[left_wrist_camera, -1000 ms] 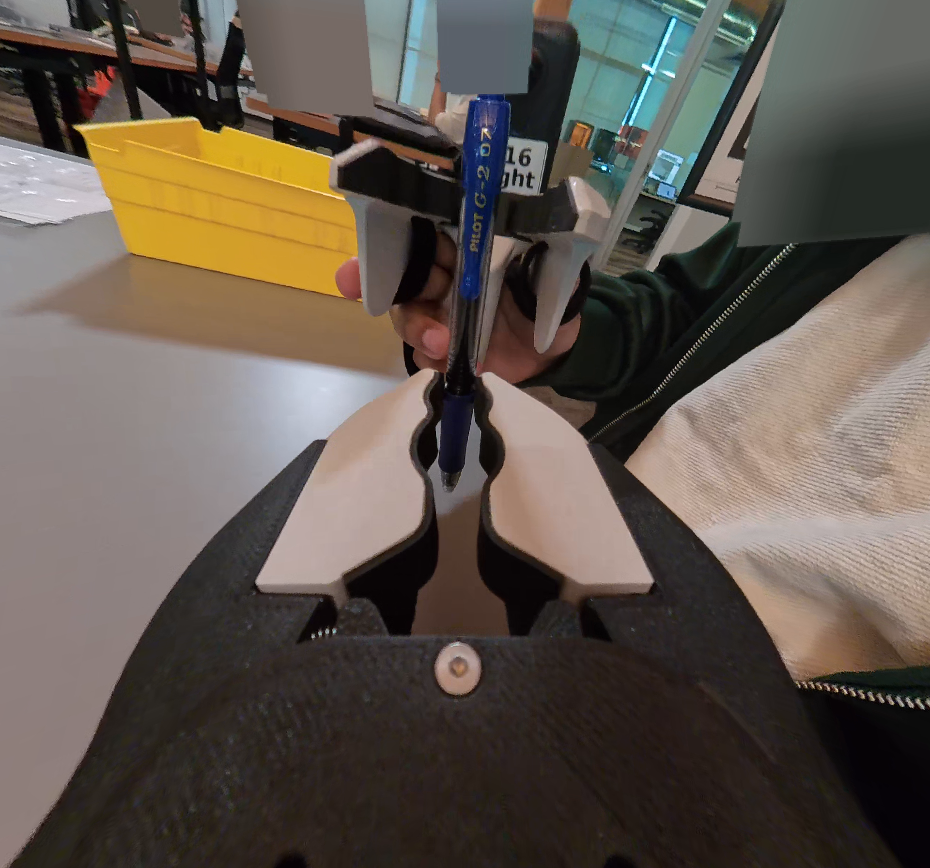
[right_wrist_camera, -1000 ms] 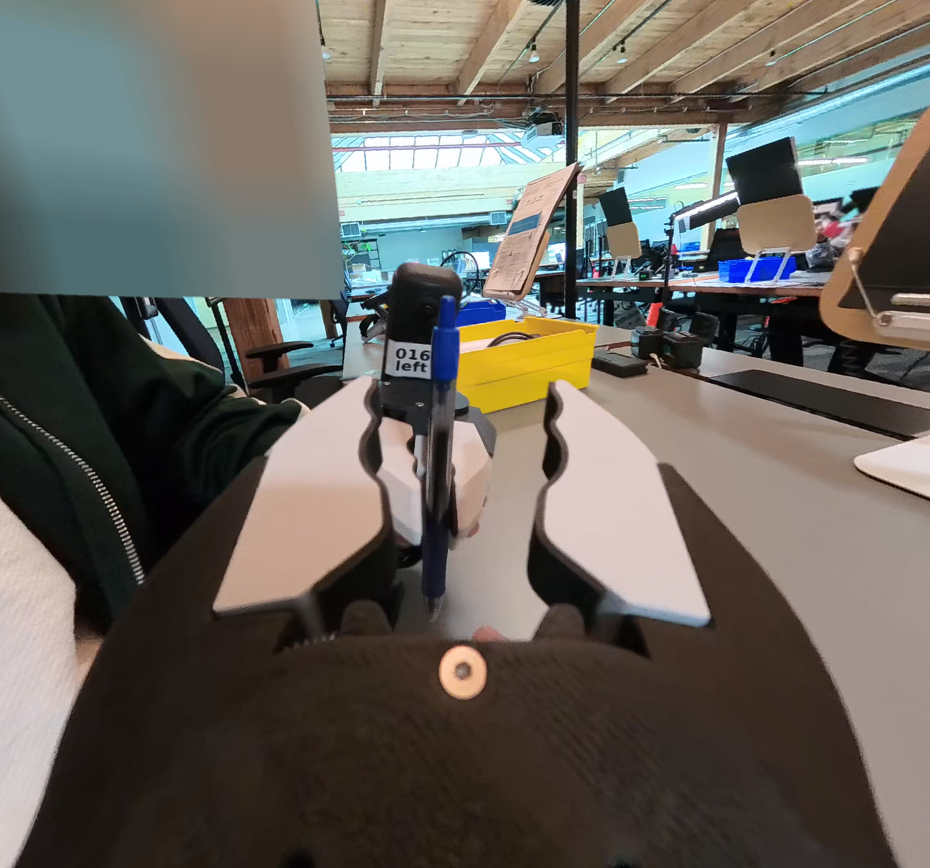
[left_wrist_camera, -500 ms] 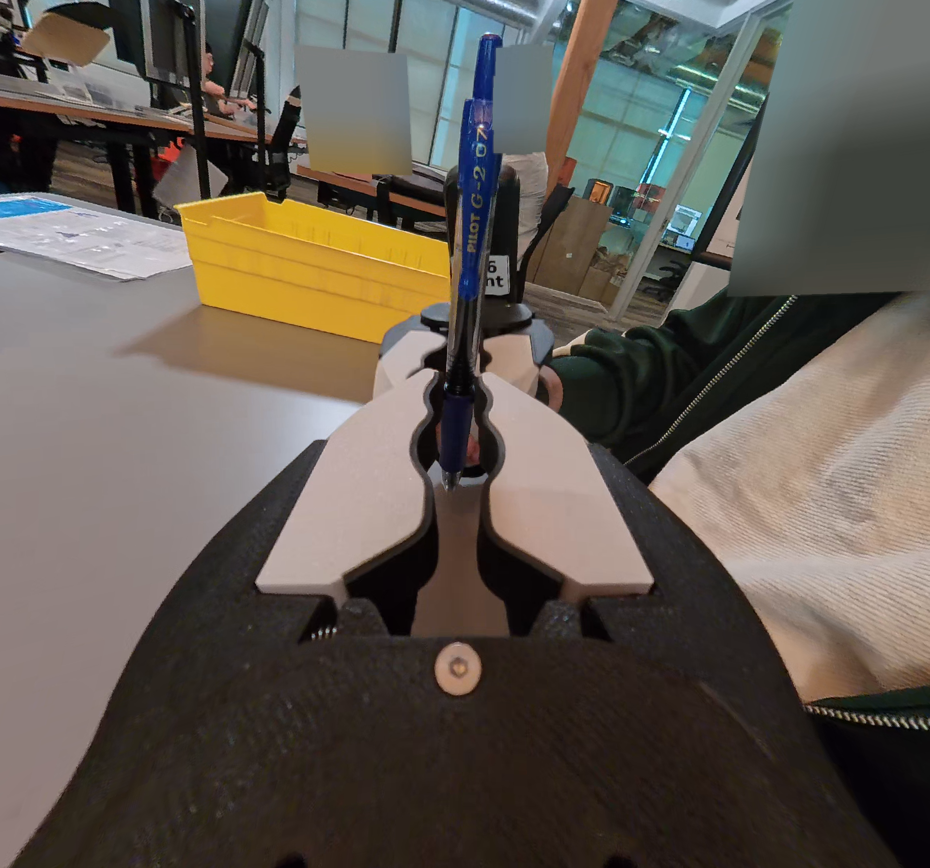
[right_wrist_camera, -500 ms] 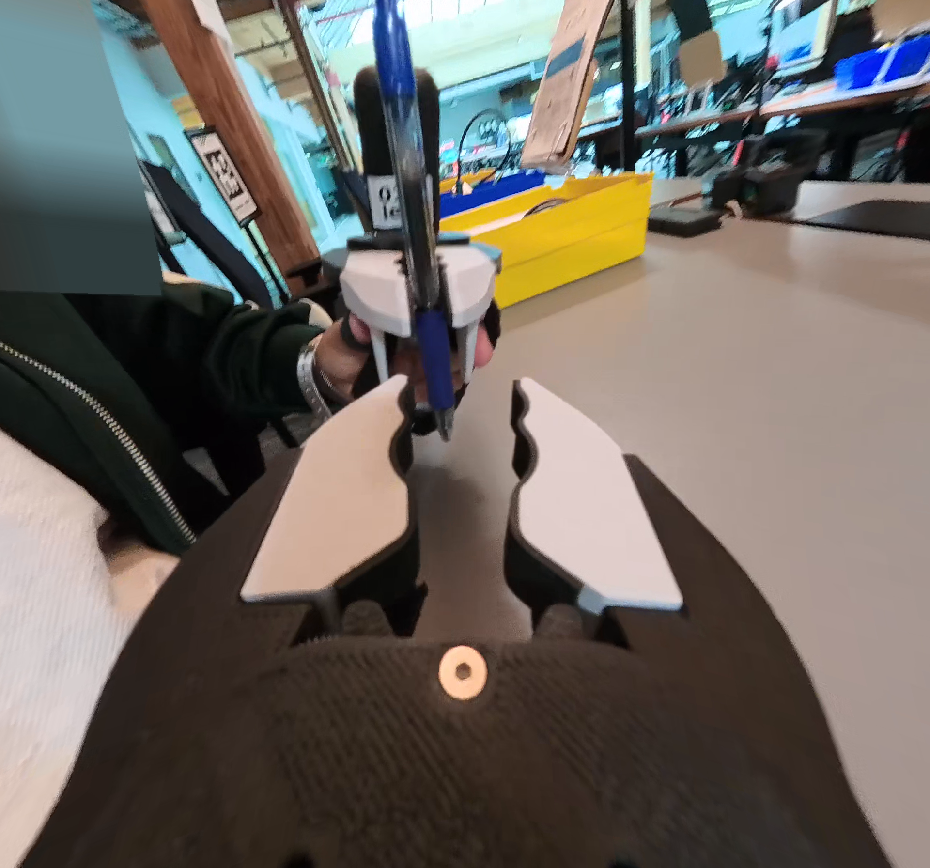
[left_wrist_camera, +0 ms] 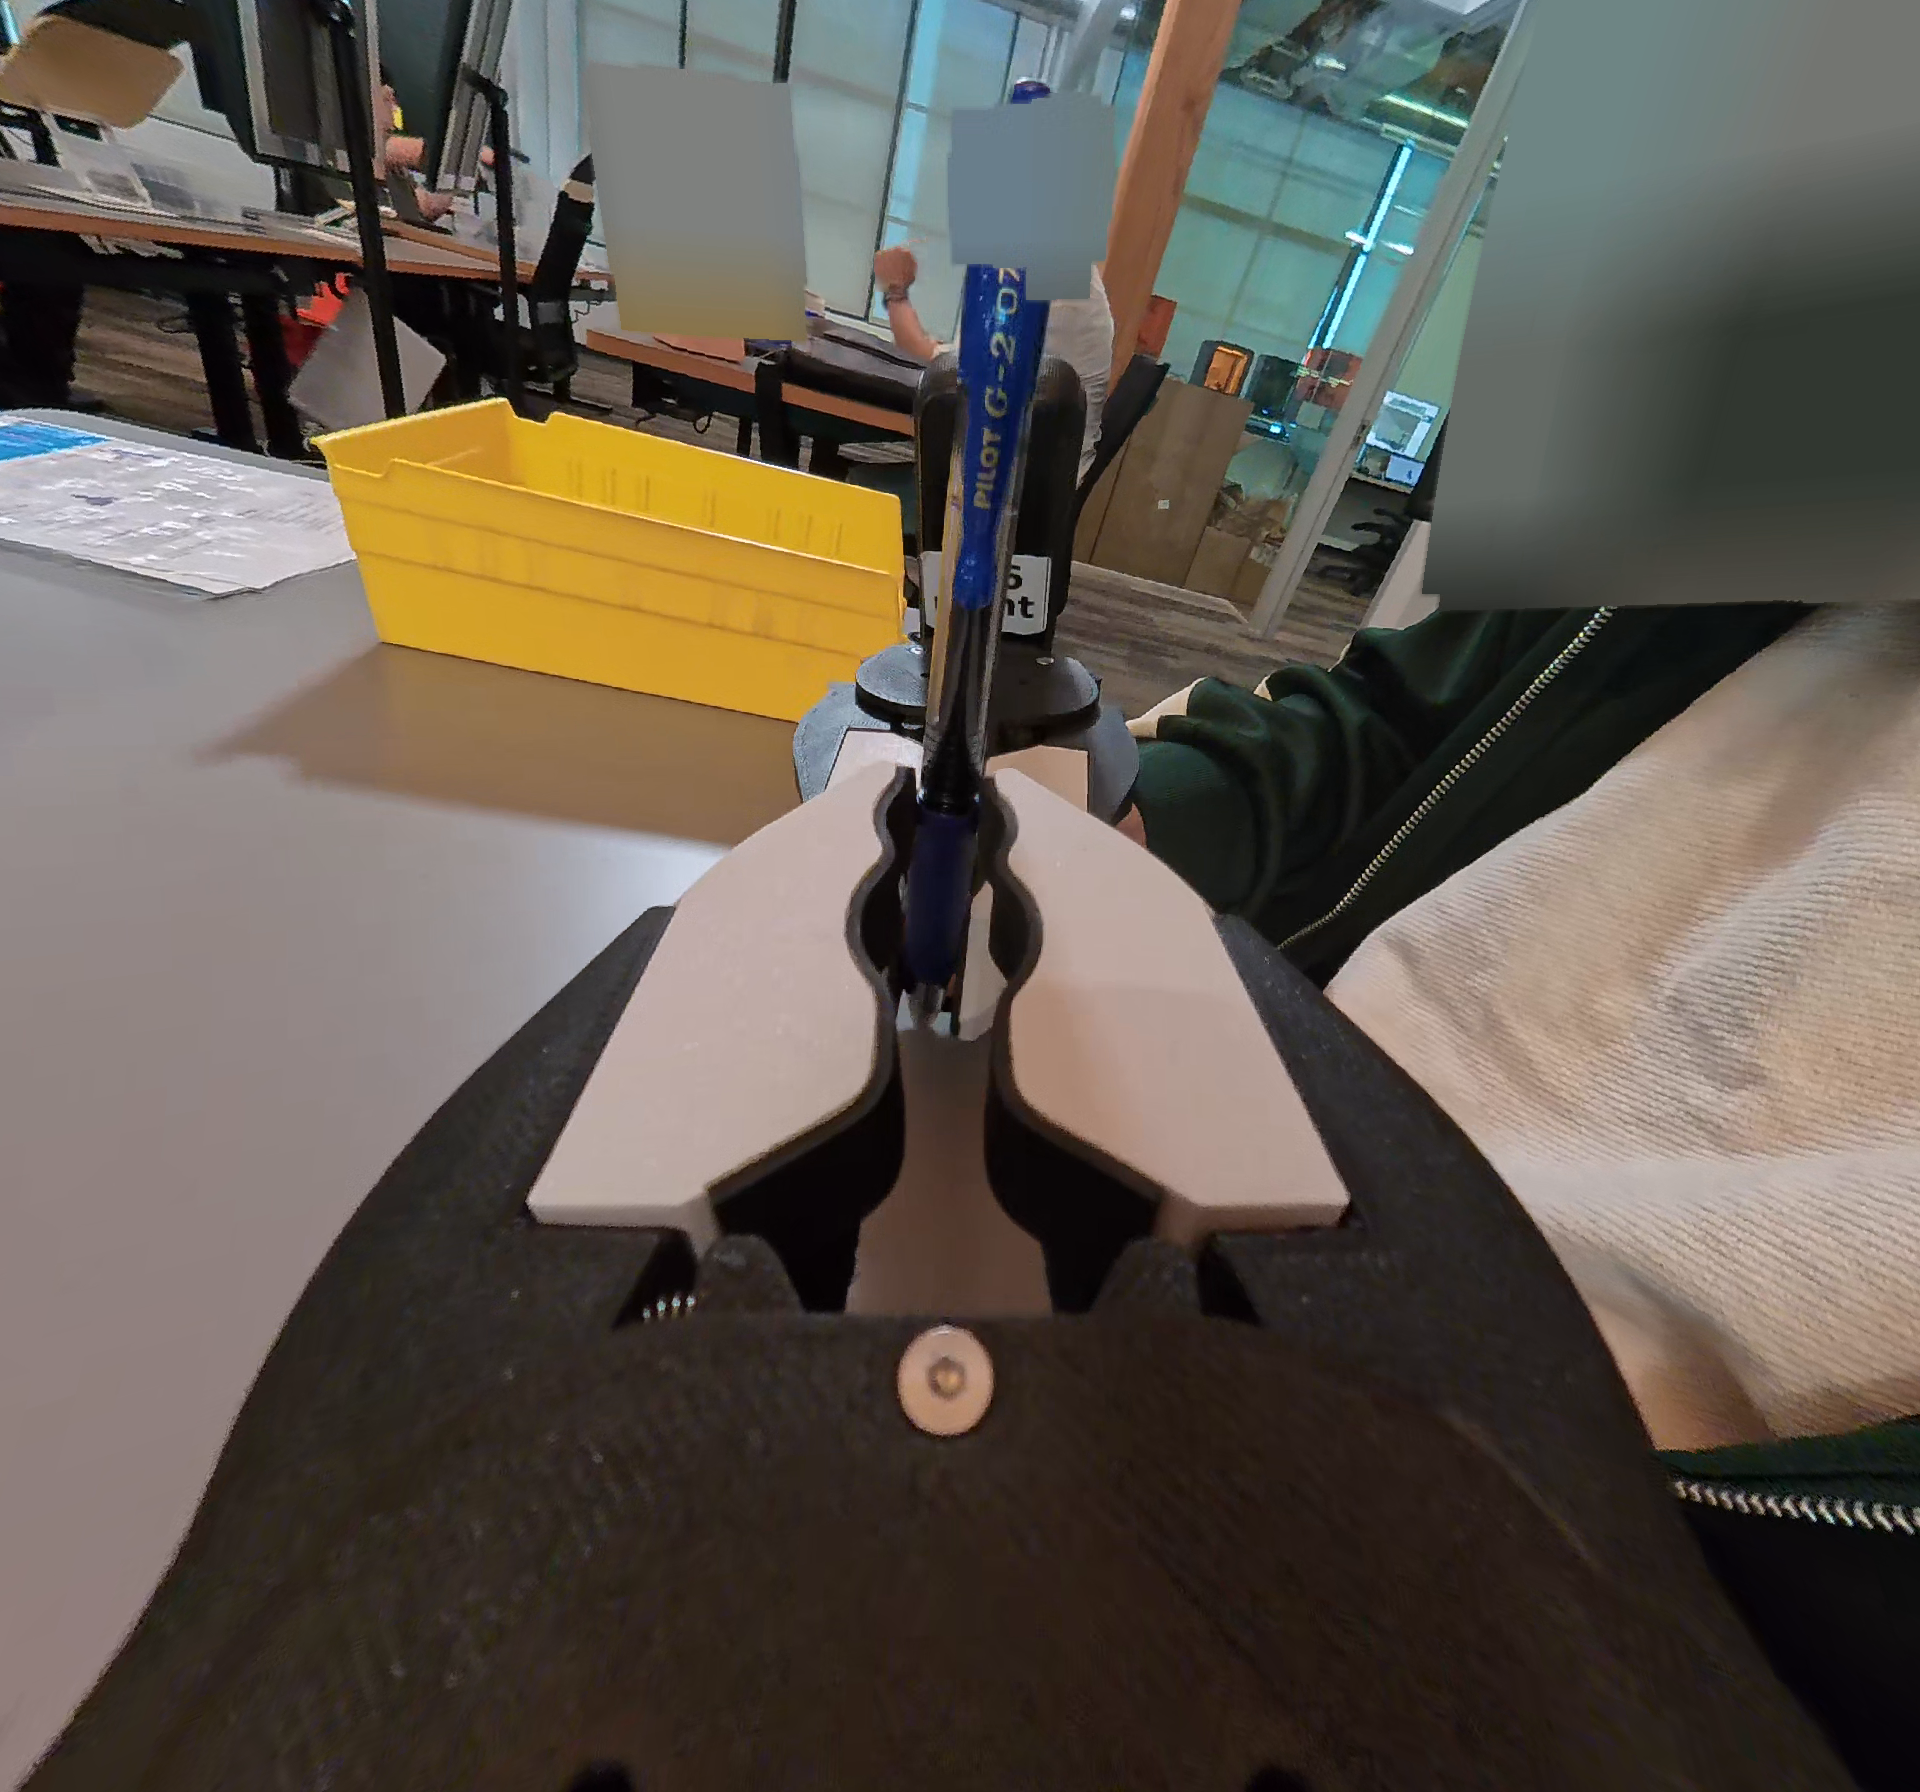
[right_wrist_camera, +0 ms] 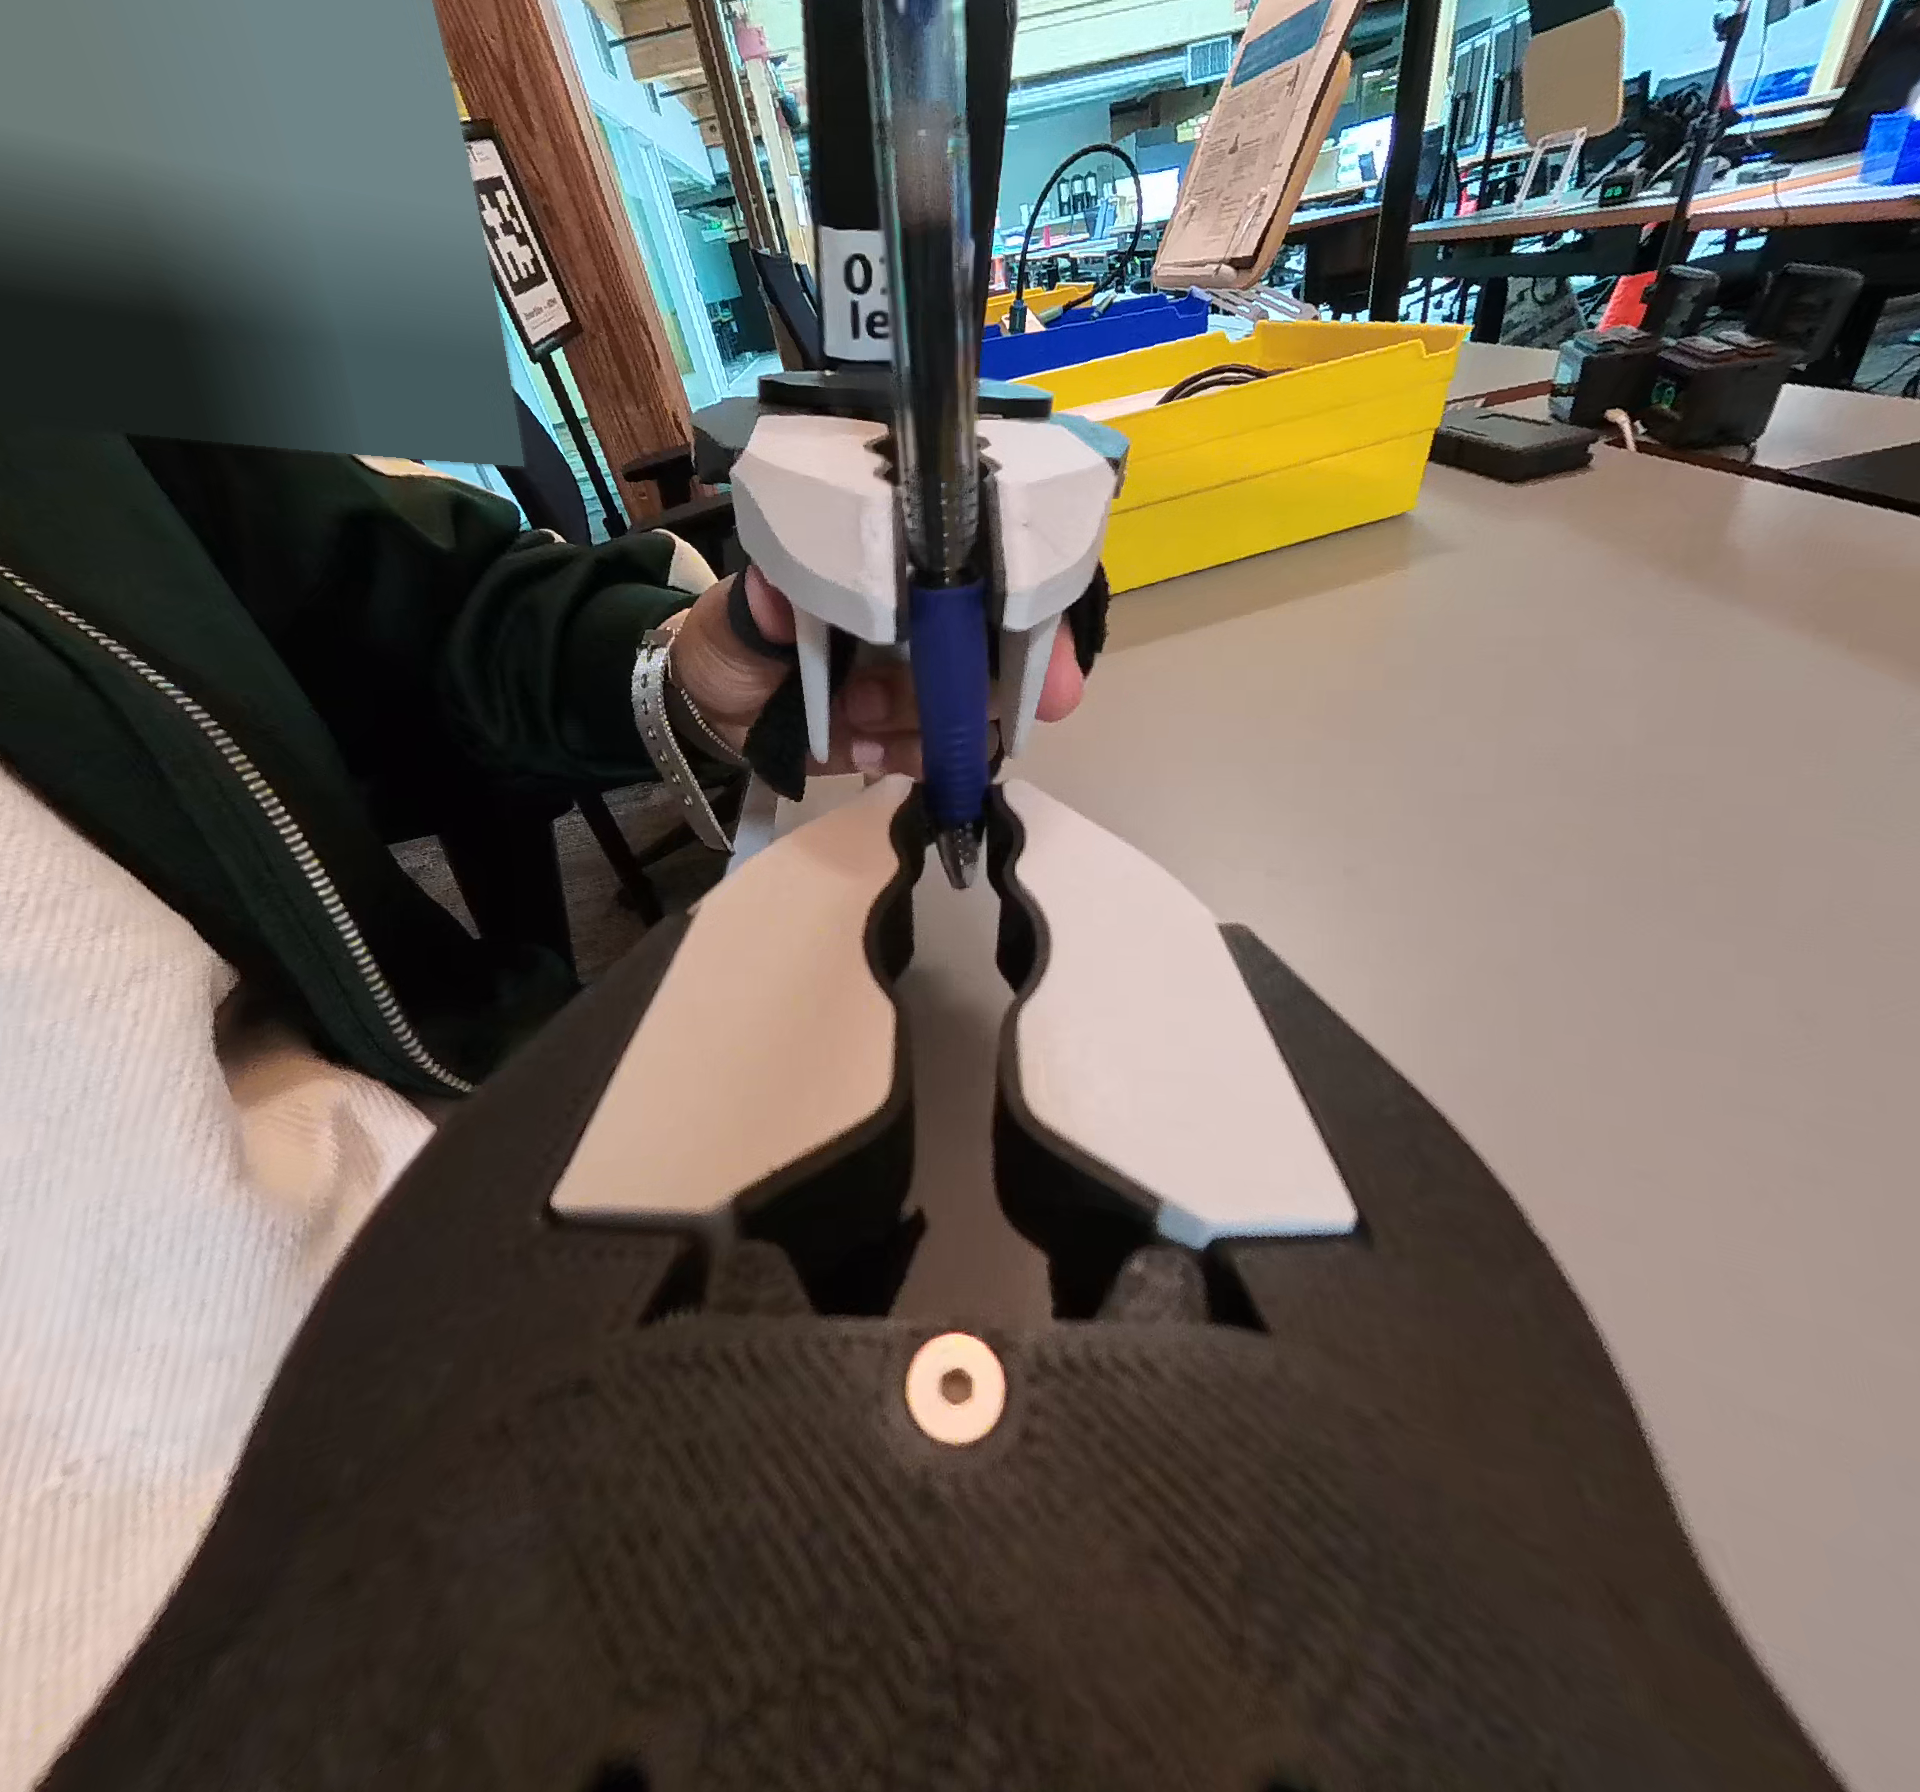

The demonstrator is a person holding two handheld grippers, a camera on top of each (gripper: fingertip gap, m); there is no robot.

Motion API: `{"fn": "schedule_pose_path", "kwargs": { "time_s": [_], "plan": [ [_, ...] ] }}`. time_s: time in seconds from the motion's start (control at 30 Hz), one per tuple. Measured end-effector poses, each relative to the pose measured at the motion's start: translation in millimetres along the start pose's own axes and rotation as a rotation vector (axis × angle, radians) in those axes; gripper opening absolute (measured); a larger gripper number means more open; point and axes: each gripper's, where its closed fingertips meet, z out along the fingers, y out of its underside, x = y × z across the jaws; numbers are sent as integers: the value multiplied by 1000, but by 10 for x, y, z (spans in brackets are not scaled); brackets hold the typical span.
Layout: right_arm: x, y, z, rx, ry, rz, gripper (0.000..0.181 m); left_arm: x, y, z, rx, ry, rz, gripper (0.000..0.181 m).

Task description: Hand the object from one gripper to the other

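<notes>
Your left gripper (left_wrist_camera: 940,895) clamps the blue pen (left_wrist_camera: 982,495) upright above the counter (left_wrist_camera: 312,911); your right gripper (right_wrist_camera: 954,859) sits nearly closed around its tip, contact unclear.

A plain grey worktop (left_wrist_camera: 312,963) carries everything. In the left wrist view a yellow bin (left_wrist_camera: 623,558) stands on it, with printed sheets (left_wrist_camera: 156,516) lying flat near its far edge, beside the bin. In the right wrist view a yellow bin (right_wrist_camera: 1278,454) holding a black cable sits on the worktop, a blue bin (right_wrist_camera: 1091,329) just behind it, and black devices (right_wrist_camera: 1704,381) farther right.
</notes>
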Motion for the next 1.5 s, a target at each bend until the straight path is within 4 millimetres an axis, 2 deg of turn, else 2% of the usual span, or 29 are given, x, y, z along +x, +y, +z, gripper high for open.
{"fn": "schedule_pose_path", "kwargs": {
  "time_s": [0.1,0.17,0.33,0.63,0.9,1.5],
  "plan": [
    [-7,-20,9,13,-1,12,11,6,-23,1,24,3,-11,12],
    [-6,-62,-5,35,2,14,11,-12,-30,3,34,-7,-18,27],
    [44,-147,-75,85,20,30,10,-29,-25,0,43,-8,-25,34],
    [114,-202,-154,116,45,46,10,-109,61,-16,37,-14,-56,32],
    [114,-177,-140,100,47,42,10,-111,104,0,20,-7,-56,32],
    [53,-53,-33,38,24,34,11,-31,44,9,57,26,-63,19]
  ]
}}
